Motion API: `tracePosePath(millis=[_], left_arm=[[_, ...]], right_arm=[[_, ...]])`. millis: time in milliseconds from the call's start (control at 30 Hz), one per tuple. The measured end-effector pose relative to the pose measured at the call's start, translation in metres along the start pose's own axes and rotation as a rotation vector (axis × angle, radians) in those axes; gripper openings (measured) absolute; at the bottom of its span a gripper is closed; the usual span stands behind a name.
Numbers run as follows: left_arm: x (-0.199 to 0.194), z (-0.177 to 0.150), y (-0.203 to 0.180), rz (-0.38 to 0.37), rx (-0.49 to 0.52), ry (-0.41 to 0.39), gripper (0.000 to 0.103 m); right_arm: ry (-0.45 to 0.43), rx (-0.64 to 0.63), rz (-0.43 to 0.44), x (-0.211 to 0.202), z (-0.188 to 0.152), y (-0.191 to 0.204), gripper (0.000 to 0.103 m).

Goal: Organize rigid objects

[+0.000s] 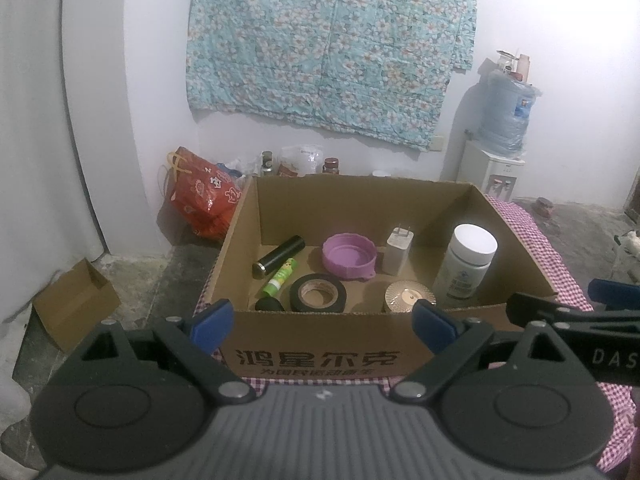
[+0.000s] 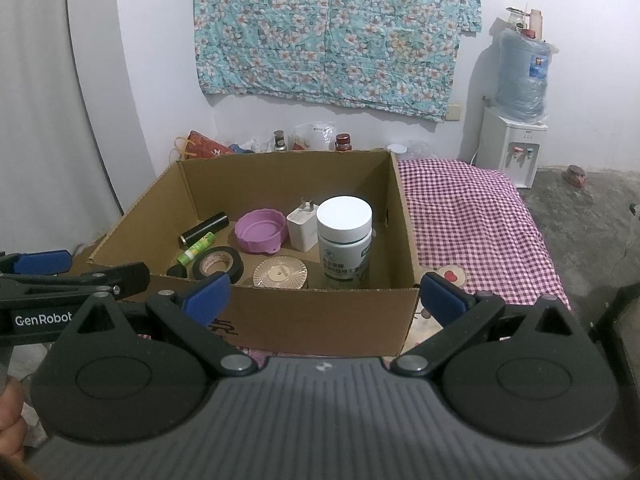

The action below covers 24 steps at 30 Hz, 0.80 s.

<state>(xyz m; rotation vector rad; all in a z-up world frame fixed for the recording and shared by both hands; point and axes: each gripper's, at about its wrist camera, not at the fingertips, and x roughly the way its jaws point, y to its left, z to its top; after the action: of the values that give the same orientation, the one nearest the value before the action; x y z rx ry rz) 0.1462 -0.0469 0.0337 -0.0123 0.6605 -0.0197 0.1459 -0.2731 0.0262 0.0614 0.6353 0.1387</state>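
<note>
Cardboard box (image 1: 316,354), open-topped, standing on a red-checked cloth (image 2: 480,216). Contents, all on the box floor:
- white-capped bottle (image 2: 345,248), upright, near the right wall;
- white charger plug (image 2: 303,226), upright, just behind the bottle;
- purple lid (image 2: 260,232), rim up, centre;
- black cylinder (image 1: 279,262), lying at the left;
- green glue stick (image 1: 279,277), lying beside the cylinder;
- black tape roll (image 1: 318,293), flat, near the front;
- gold disc (image 2: 280,273), flat, between tape roll and bottle;
- small dark object in the front-left corner, unidentifiable.

Left tongs (image 1: 322,318) and right tongs (image 2: 325,292): both spread wide, empty, held before the box's front wall.
</note>
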Motion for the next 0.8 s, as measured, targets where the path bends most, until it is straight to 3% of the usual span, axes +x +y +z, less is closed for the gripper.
tracePosePath(millis=[800], left_arm=[[-0.0002, -0.0001, -0.0004, 0.000, -0.002, 0.000, 0.096]], right_arm=[[-0.001, 0.002, 0.002, -0.0012, 0.0017, -0.0009, 0.101]])
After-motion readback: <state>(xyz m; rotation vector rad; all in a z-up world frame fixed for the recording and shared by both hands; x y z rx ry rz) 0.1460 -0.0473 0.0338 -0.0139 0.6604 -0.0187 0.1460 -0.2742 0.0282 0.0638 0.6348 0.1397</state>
